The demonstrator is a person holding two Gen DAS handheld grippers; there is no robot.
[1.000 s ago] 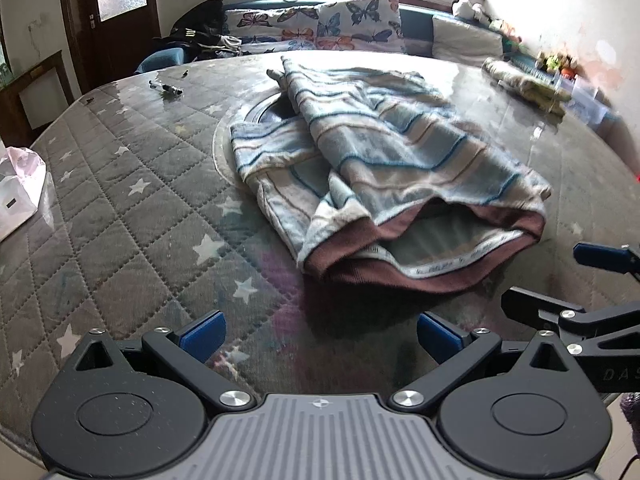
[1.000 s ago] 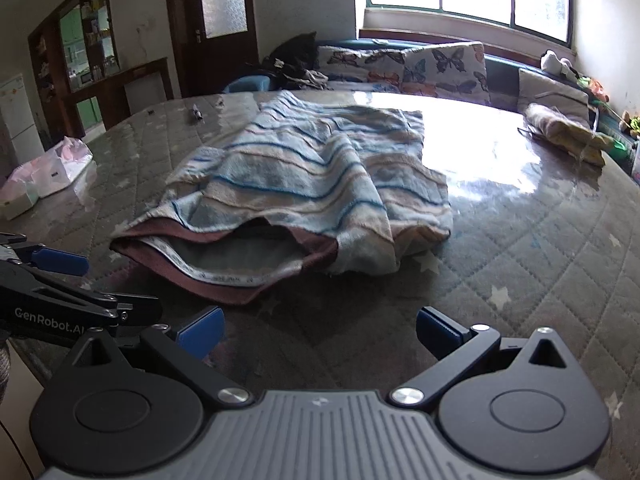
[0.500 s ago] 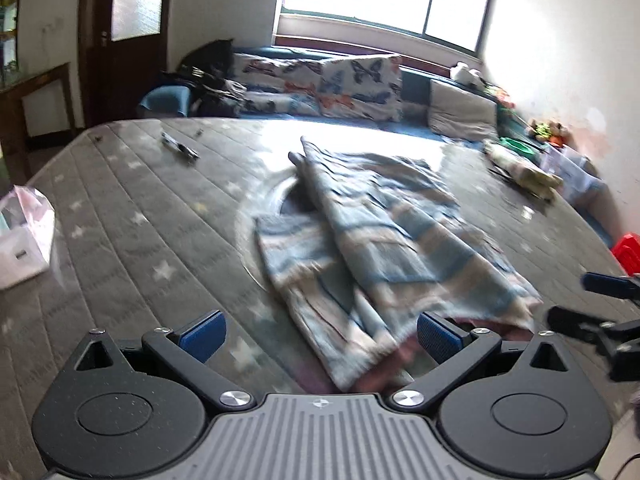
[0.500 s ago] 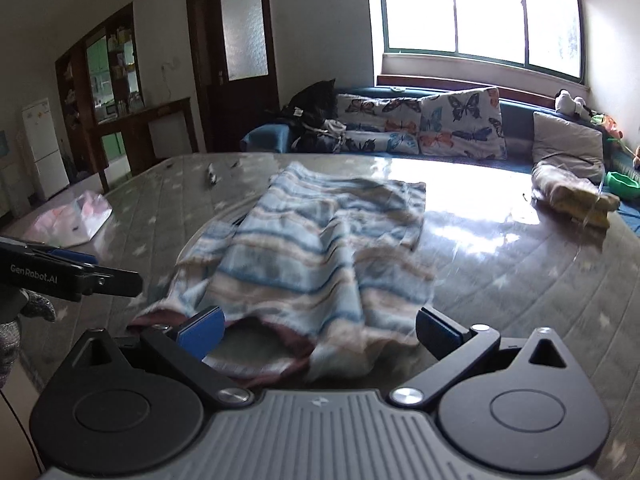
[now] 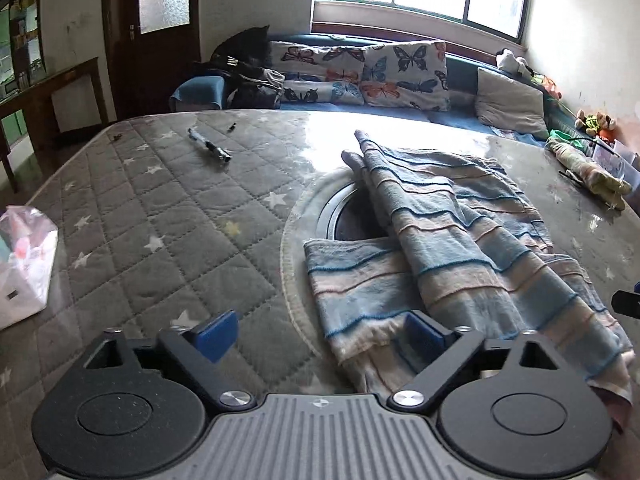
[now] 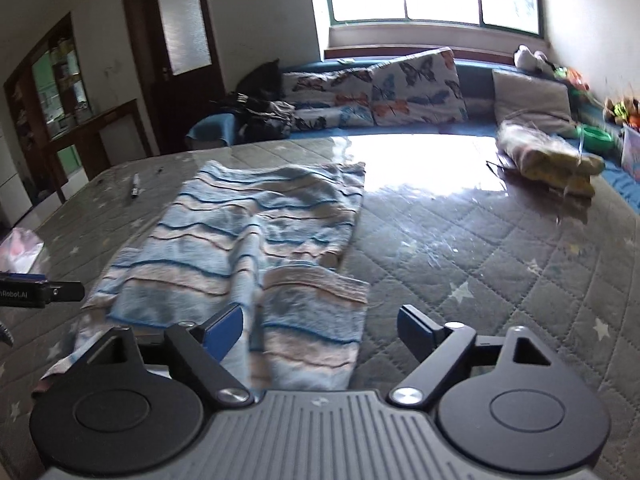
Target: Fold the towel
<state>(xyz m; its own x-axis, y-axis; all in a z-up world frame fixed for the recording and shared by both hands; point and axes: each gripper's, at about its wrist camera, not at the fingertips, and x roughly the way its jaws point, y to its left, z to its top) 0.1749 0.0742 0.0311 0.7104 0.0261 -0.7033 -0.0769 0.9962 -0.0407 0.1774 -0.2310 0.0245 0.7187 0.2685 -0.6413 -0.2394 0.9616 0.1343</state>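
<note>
A crumpled blue and pink striped towel [image 5: 460, 240] lies on the quilted grey star-patterned table [image 5: 160, 232]. My left gripper [image 5: 320, 336] hovers over the towel's near left corner. Its jaws are closing; the corner lies between them beside the right finger, and the pads do not press it. My right gripper [image 6: 320, 332] is over the near right part of the towel [image 6: 240, 232]. Its jaws are closing too, with cloth between them and no pinch. Each view catches the other gripper's tip at its edge: the right gripper [image 5: 626, 304], the left gripper [image 6: 40, 292].
A round turntable ring [image 5: 320, 216] shows under the towel. A pen [image 5: 208, 148] lies at the far left and a plastic bag [image 5: 24, 264] at the left edge. A rolled cloth bundle [image 5: 588, 172] sits at the far right. A sofa with butterfly cushions [image 5: 360, 72] stands behind the table.
Both grippers moved forward over the towel's near edge, so its brown hem is now hidden beneath them. Both pairs of jaws stand slightly narrower than before.
</note>
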